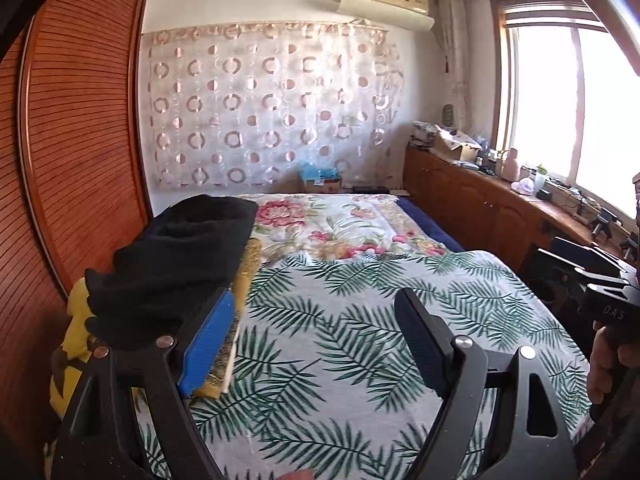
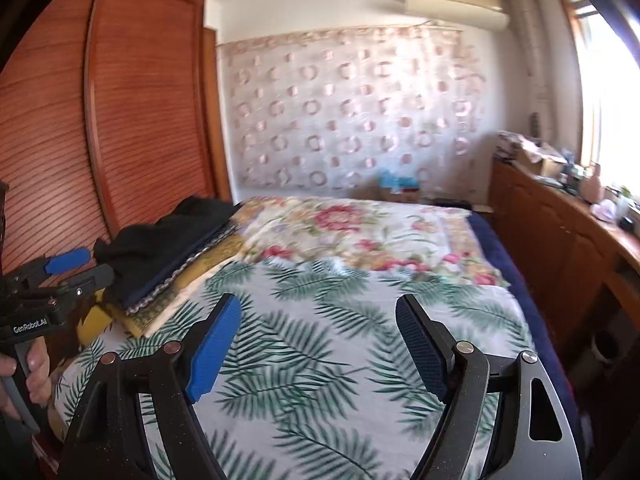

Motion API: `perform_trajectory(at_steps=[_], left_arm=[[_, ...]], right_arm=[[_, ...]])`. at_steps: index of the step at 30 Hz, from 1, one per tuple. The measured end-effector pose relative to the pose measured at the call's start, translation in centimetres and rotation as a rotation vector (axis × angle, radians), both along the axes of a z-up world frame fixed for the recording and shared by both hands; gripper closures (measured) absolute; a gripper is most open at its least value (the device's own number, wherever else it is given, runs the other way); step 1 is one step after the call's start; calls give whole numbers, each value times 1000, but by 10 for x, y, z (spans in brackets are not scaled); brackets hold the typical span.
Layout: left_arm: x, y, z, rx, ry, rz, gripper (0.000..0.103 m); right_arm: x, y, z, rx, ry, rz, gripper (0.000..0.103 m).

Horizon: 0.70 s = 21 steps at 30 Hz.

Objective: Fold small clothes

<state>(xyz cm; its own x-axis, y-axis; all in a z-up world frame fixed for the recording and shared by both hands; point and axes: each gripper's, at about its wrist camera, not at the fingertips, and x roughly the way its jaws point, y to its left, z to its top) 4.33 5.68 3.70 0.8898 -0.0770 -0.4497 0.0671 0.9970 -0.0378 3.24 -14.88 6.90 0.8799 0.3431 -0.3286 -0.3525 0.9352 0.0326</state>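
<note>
A black garment [image 1: 172, 256] lies on top of a stack of folded clothes [image 1: 240, 280] at the left edge of the bed; it also shows in the right wrist view [image 2: 160, 240], on the same stack [image 2: 188, 280]. My left gripper [image 1: 316, 324] is open and empty, its left finger close beside the stack. My right gripper [image 2: 320, 328] is open and empty above the palm-leaf sheet [image 2: 320, 360]. The left gripper also shows at the left of the right wrist view [image 2: 76, 268].
A wooden wardrobe [image 1: 80, 120] stands left of the bed. A floral quilt [image 1: 340, 224] lies further back. A wooden cabinet [image 1: 480, 196] with clutter runs along the right under the window. The right gripper's body [image 1: 600, 280] shows at the right edge.
</note>
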Motion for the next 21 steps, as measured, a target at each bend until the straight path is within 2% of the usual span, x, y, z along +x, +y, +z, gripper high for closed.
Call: perform_trajectory(at_steps=[5,12,21], left_arm=[[-6,-14,9,24,-21,-6,20],[-14,-22,17,31,-43,-13,20],[-19,-21,22,29,-59,-3,20]], right_arm=[[-27,-13,5,30,-25,-49,22],[-50,-9,2,38,-44,-97,22],[-45,-5,-4,34,-50,-99,22]])
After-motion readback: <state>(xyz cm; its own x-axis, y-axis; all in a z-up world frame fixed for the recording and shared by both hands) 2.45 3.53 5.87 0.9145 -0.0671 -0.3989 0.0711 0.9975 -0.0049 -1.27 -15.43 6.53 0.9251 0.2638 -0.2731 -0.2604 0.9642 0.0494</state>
